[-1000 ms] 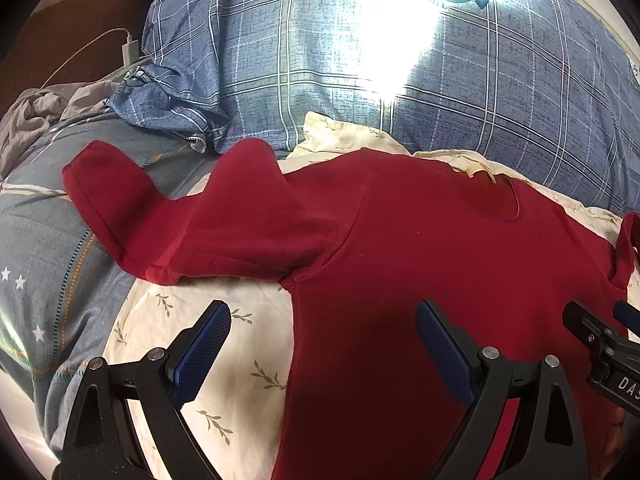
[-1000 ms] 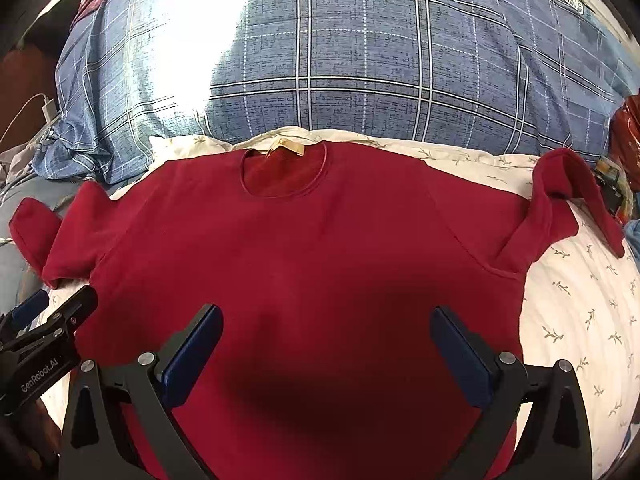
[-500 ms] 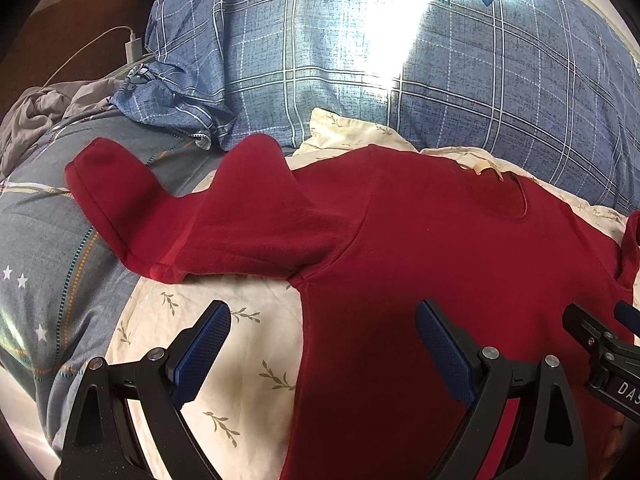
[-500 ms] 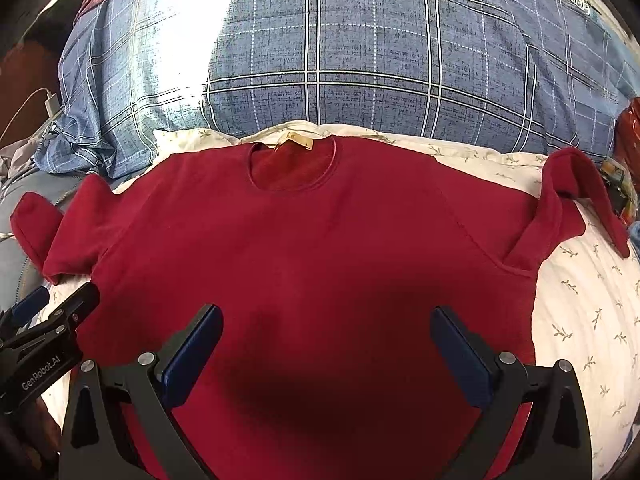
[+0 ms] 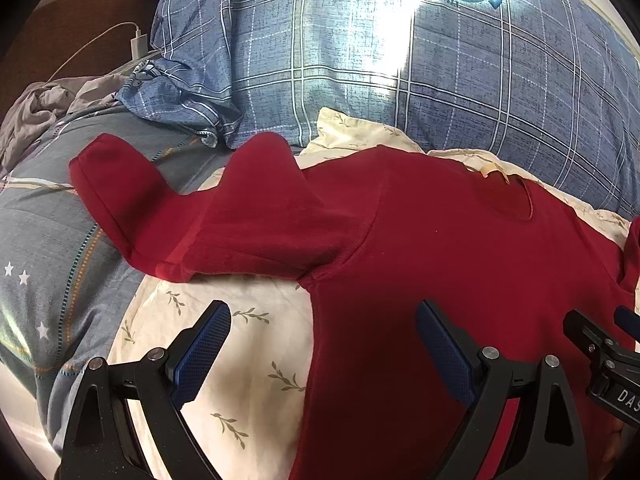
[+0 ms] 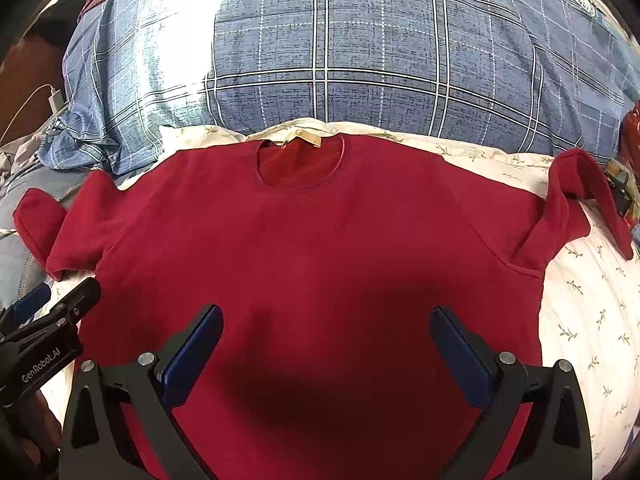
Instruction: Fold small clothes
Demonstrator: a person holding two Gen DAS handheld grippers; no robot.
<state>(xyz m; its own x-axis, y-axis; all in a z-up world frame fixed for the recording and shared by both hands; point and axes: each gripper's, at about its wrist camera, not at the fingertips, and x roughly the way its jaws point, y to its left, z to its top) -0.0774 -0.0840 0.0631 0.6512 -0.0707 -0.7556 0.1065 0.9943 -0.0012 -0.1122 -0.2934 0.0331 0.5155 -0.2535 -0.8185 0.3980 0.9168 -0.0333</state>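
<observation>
A dark red long-sleeved top (image 6: pixel 320 248) lies face up on a cream leaf-print cloth (image 6: pixel 588 320), neckline (image 6: pixel 300 164) toward the pillow. Its left sleeve (image 5: pixel 192 216) runs out over grey bedding, rumpled into a hump near the shoulder. The right sleeve (image 6: pixel 576 200) is bent back with its cuff hanging to the right. My left gripper (image 5: pixel 324 344) is open above the left side seam below the armpit, holding nothing. My right gripper (image 6: pixel 326 340) is open over the middle of the body, also holding nothing. The left gripper's body shows at the left edge of the right wrist view.
A big blue plaid pillow (image 6: pixel 380 52) lies behind the top, sunlit at the left. Grey star-print bedding (image 5: pixel 44 248) and a crumpled grey cloth (image 5: pixel 44 104) lie to the left, with a white charger and cable (image 5: pixel 138 42). Something red and glossy (image 6: pixel 632 128) sits at the right edge.
Both views have shifted slightly: the top sits a bit further right and lower in the left view, and lower in the right view. Both grippers stay open; the cloth has not moved.
</observation>
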